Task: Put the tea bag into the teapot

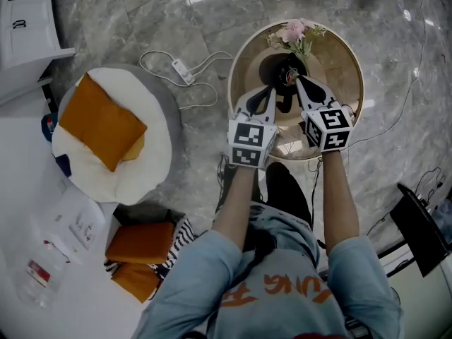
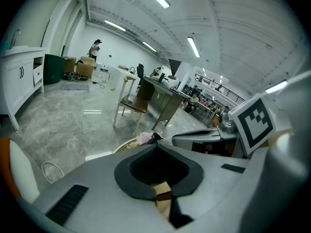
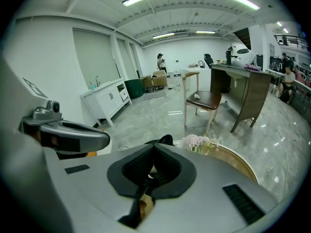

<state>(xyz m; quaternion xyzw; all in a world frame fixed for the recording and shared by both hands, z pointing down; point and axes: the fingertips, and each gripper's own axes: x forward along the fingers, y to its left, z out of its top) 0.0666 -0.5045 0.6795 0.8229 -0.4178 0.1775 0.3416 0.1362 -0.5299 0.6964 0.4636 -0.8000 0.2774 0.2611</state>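
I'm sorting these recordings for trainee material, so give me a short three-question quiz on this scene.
1. True or false: the teapot stands on the floor.
2. What lies on the white seat? A: an orange cushion; B: flowers; C: a cable.
3. How do the jaws of the right tongs stand?
Key: 1 false, it stands on the round table. 2 A. 3 together, shut.
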